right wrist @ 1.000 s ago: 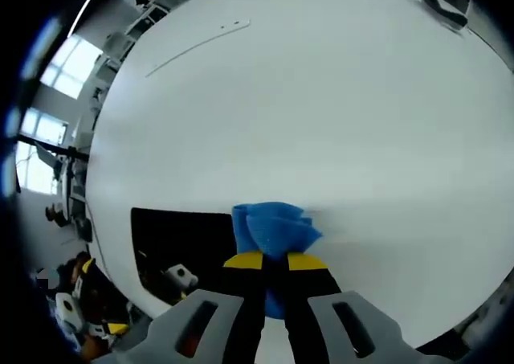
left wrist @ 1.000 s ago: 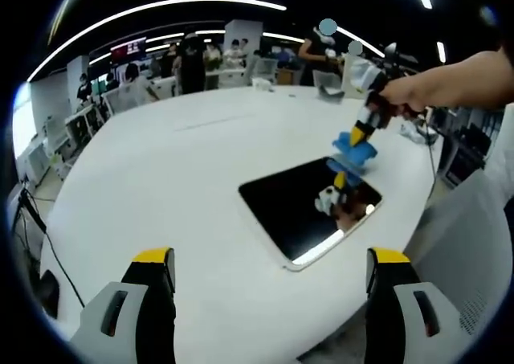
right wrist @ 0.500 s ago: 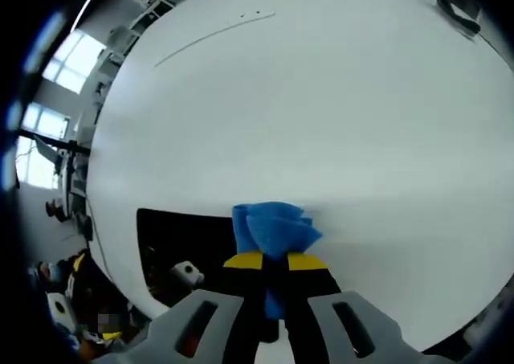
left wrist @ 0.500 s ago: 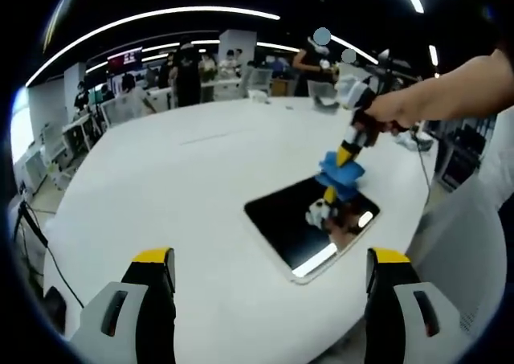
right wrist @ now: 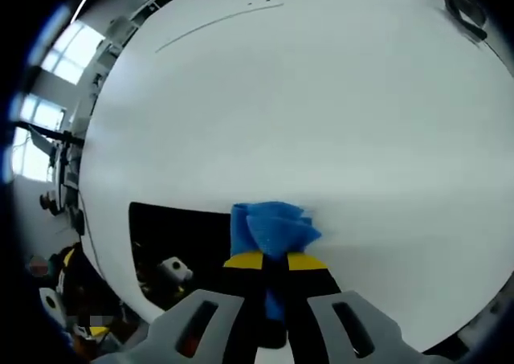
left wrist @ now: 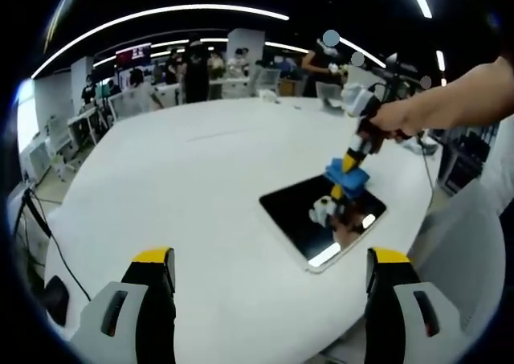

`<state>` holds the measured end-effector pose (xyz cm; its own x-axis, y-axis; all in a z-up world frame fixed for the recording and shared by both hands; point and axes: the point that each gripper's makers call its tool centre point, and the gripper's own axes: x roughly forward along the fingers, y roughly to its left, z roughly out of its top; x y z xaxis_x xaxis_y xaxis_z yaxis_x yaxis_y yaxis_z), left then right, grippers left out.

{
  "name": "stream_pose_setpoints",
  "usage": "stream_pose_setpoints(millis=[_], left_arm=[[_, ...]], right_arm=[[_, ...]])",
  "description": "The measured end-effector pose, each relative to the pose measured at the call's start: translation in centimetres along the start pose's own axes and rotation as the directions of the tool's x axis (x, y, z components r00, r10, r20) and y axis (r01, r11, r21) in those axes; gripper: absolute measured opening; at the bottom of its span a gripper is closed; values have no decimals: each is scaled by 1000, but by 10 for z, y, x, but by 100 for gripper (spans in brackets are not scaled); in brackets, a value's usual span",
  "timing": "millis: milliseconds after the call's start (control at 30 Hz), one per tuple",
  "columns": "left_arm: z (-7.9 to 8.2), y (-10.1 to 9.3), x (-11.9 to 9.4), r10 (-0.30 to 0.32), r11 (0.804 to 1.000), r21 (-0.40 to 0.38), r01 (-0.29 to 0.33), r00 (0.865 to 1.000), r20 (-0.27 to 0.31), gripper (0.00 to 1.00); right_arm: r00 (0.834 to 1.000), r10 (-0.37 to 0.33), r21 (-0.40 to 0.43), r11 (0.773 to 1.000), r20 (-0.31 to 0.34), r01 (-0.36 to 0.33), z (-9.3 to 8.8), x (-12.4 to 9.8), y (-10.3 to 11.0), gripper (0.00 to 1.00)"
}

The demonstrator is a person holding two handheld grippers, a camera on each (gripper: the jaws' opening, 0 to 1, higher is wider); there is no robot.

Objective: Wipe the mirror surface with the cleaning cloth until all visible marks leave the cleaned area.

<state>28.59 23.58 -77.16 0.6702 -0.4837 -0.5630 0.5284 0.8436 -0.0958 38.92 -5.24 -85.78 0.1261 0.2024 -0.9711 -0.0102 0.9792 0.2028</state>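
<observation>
A dark rectangular mirror (left wrist: pixel 321 219) lies flat on the white table (left wrist: pixel 185 187), near its right edge. My right gripper (left wrist: pixel 350 165) stands over the mirror's far corner, shut on a crumpled blue cloth (left wrist: pixel 346 177) that presses on the glass. In the right gripper view the cloth (right wrist: pixel 269 229) bulges out past my shut yellow-tipped jaws (right wrist: pixel 273 261), at the mirror's (right wrist: pixel 173 243) edge. The glass reflects the gripper and ceiling lights. My left gripper (left wrist: pixel 269 271) hangs open above the table's near side, well short of the mirror, holding nothing.
A person's arm (left wrist: pixel 458 99) reaches in from the right holding the right gripper. Several people and desks (left wrist: pixel 193 67) stand beyond the table's far edge. A thin line (right wrist: pixel 217 22) marks the table's far part. The table edge drops off just right of the mirror.
The right gripper with the cloth slid slightly along the mirror's far corner. The left view shifted, so the mirror sits further right in it.
</observation>
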Motion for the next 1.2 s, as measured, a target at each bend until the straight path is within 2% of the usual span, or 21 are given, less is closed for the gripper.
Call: stream_pose_setpoints(millis=[567, 900, 1200], left_arm=[[2, 9, -2, 16, 1000, -19, -15, 1000, 19, 100], [2, 12, -4, 17, 1000, -24, -17, 1000, 23, 100], [0, 17, -10, 18, 1000, -25, -17, 999, 31, 100]], right_arm=[[1000, 10, -20, 1000, -9, -10, 1, 2, 26, 2], [999, 42, -27, 999, -5, -42, 1, 9, 59, 2], [999, 50, -39, 998, -7, -50, -1, 9, 75, 2]])
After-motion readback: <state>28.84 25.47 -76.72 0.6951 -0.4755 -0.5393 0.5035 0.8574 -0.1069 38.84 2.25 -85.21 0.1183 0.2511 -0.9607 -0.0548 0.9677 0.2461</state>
